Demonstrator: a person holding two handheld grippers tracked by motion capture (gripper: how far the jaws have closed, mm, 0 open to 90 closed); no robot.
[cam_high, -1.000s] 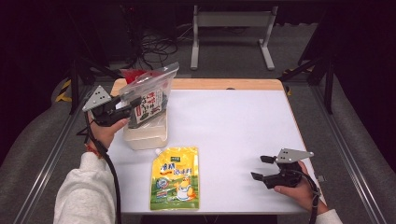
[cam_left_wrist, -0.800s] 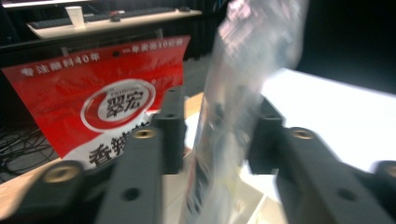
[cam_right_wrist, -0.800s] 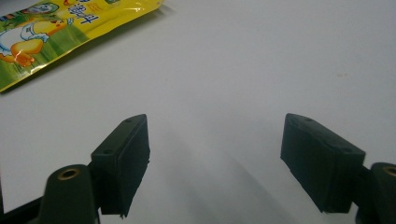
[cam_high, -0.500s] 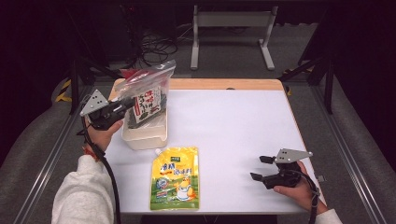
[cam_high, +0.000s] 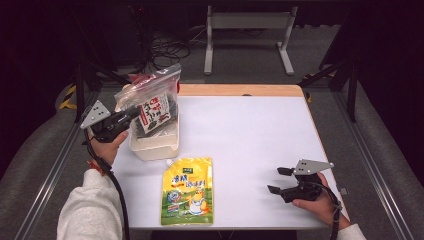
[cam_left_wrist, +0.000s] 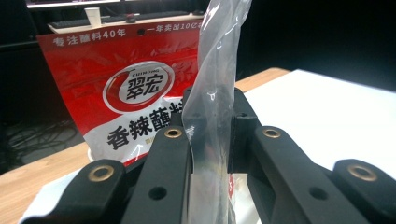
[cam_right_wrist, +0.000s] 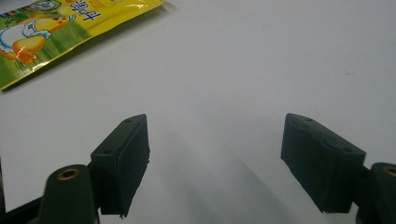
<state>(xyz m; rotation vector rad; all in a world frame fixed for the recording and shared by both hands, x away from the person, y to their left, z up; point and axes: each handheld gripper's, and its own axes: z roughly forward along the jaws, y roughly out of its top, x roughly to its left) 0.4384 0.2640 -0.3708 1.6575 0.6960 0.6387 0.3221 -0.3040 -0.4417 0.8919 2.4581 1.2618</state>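
At the surface's (cam_high: 250, 130) far left corner we see our left tool (cam_high: 131, 116) just closed, clamped on a clear zip bag (cam_high: 150, 97) standing in a white bin (cam_high: 152, 145) | red sauce packet (cam_left_wrist: 121, 88) behind the bag | right tool (cam_high: 280, 181) spread apart, holding nothing, resting near right | yellow pouch (cam_high: 188, 191) lying flat, near centre.

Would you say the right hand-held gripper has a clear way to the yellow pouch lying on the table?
Probably yes. The right hand-held gripper rests open on the white table, and nothing lies between it and the yellow pouch. The left hand-held gripper is off at the clear bag, out of the way.
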